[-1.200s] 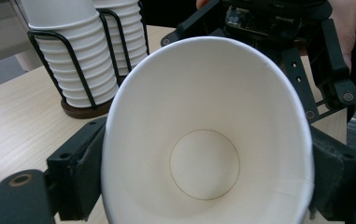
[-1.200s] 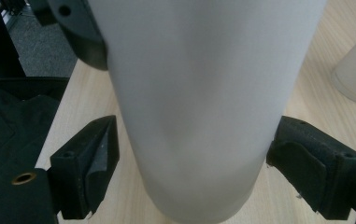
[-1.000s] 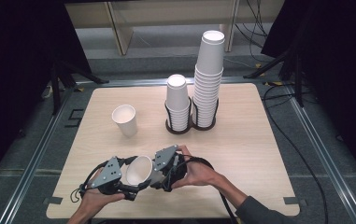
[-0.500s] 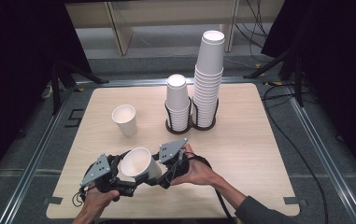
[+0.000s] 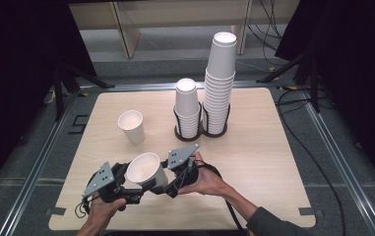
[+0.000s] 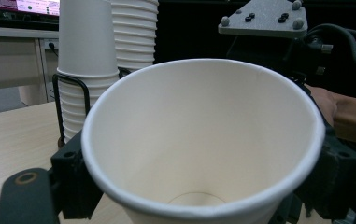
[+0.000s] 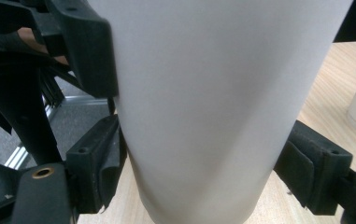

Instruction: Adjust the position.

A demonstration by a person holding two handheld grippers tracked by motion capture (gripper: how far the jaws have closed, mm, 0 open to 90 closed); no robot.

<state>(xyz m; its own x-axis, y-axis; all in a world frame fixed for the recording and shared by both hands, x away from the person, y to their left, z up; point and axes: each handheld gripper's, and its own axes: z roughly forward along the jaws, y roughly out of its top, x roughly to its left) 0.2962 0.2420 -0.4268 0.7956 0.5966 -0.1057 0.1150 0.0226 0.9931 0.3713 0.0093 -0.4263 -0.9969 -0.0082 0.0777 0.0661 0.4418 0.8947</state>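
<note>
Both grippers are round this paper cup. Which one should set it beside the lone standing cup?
Left, probably. The left gripper, whose jaws have just been closing with the held cup between them, is on the side of the lone cup; the right gripper would have to reach across.

We see a plain white paper cup (image 5: 145, 170) held above the near edge of the wooden table, tilted with its open mouth up and toward us, empty inside, its rolled rim round, its tapered wall smooth and undented
</note>
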